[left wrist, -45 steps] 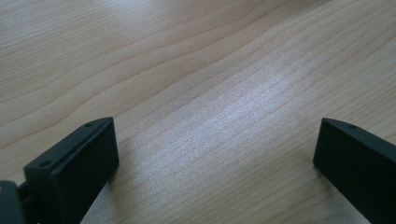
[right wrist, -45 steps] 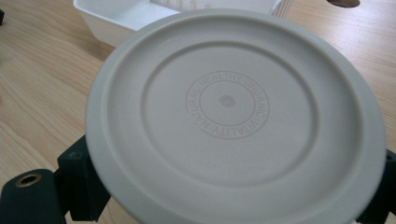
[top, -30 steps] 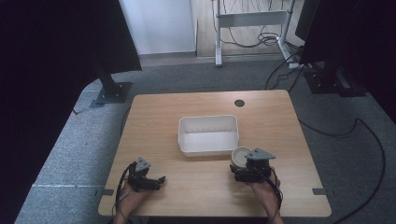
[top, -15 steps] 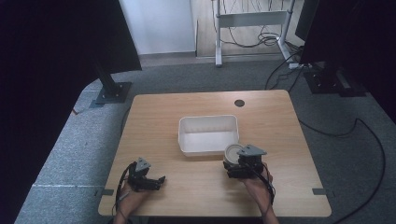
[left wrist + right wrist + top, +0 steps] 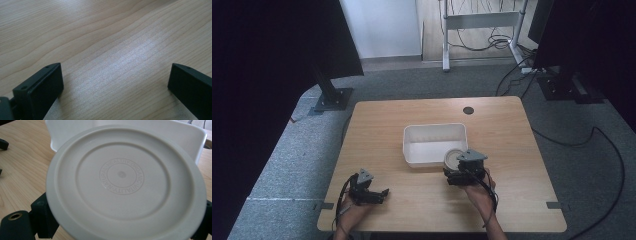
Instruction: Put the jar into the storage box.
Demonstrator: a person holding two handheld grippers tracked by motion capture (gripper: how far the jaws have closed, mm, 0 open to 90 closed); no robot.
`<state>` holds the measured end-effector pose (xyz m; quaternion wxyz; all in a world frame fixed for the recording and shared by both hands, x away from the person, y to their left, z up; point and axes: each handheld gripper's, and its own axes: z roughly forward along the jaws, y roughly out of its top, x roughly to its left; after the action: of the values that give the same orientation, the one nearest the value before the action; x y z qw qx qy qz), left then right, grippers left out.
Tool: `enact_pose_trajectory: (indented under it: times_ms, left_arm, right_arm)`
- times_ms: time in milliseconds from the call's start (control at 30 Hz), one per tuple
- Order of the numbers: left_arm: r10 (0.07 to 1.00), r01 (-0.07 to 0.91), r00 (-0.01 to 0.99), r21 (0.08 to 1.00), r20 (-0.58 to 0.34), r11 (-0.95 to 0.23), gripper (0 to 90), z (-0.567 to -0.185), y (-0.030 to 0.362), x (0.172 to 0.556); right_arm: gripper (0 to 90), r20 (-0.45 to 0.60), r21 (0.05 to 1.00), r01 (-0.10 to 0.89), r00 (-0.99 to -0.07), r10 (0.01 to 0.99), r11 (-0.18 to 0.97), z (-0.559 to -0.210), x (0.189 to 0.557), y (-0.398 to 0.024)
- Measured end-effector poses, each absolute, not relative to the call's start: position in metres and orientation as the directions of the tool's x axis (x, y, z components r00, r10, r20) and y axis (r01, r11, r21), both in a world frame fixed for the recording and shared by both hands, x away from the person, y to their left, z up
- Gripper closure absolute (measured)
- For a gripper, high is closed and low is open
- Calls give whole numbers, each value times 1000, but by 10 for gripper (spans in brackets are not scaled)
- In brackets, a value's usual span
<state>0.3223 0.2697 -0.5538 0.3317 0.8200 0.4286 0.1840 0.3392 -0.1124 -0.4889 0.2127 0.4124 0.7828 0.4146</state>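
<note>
A round cream lid (image 5: 125, 187) with raised lettering is held between the jaws of my right gripper (image 5: 460, 167), tilted up over the front right corner of a white rectangular bin (image 5: 432, 131). In the high view the lid (image 5: 453, 158) overlaps the bin's front rim. The bin (image 5: 175, 132) rises right behind the lid in the right gripper view. My left gripper (image 5: 374, 192) rests low at the table's front left, jaws wide apart over bare wood (image 5: 112, 50), holding nothing.
The wooden table (image 5: 382, 125) has a dark round cable hole (image 5: 468, 110) at its back right. Black stands (image 5: 332, 95) and cables (image 5: 607, 145) lie on the grey carpet around it. A white desk frame (image 5: 477, 20) stands behind.
My right gripper has carried the lid left and forward, from beside the bin's right front corner to over its front rim. The left gripper has stayed put.
</note>
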Motion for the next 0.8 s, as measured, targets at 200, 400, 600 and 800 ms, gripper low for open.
enact_pose_trajectory:
  times_ms: [200, 400, 600, 800]
  left_arm:
    - [825, 581, 565, 702, 17, -412, 0, -554, 270, 322]
    - [826, 581, 563, 704, 15, -409, 0, -554, 270, 322]
    - [824, 580, 566, 701, 19, -414, 0, -554, 270, 322]
    - [825, 580, 565, 702, 18, -413, 0, -554, 270, 322]
  right_arm:
    - [94, 10, 823, 470, -572, 820, 318, -487, 347, -104]
    - [94, 4, 822, 466, -579, 815, 327, -484, 355, -95]
    - [94, 7, 825, 465, -576, 817, 321, -483, 363, -88]
    - [94, 8, 824, 470, -568, 823, 316, -481, 373, -83]
